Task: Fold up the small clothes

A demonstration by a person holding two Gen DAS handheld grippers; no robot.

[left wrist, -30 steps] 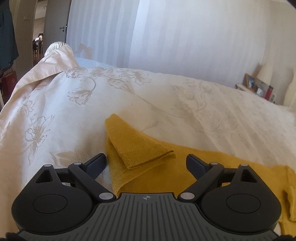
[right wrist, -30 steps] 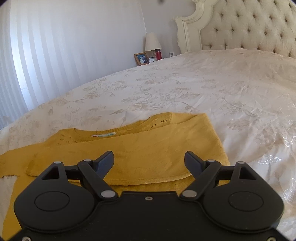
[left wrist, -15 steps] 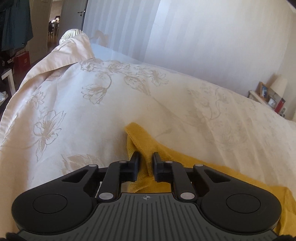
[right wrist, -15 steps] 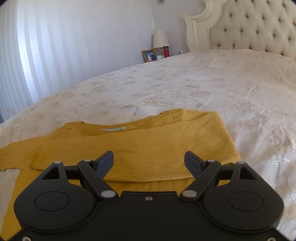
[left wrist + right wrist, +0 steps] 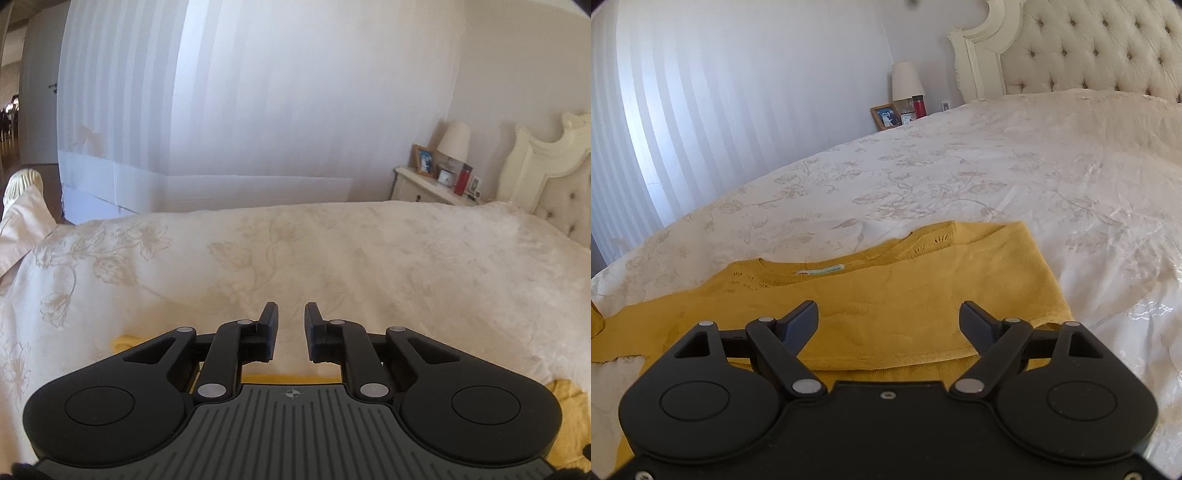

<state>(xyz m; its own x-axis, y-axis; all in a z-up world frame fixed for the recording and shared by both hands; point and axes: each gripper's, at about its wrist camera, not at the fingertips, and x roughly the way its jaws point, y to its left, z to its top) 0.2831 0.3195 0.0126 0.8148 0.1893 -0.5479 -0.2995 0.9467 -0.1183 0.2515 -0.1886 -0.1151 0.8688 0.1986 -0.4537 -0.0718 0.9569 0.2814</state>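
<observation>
A mustard-yellow knit sweater [image 5: 886,295] lies flat on the cream floral bedspread [image 5: 997,177], its far side folded over the body and its neck label facing up. My right gripper [image 5: 889,319] hovers open just above the folded part, with nothing between its fingers. My left gripper [image 5: 290,325] is raised over the bed with its jaws a narrow gap apart and opening slightly. Yellow sleeve cloth [image 5: 288,378] shows low between the finger bases and at both sides of the tool. The sleeve end [image 5: 595,317] stands lifted at the left edge of the right wrist view.
A tufted cream headboard [image 5: 1089,48] closes off the bed's far end. Beside it a nightstand [image 5: 424,186] carries a lamp, a photo frame and a red bottle. A striped white wall [image 5: 258,110] runs along the bed's far side, and the bedspread drops off at the left.
The left gripper closed on the folded sleeve tip, then rose and swung right, so the sleeve has dropped under the tool. The right gripper stayed in place, open.
</observation>
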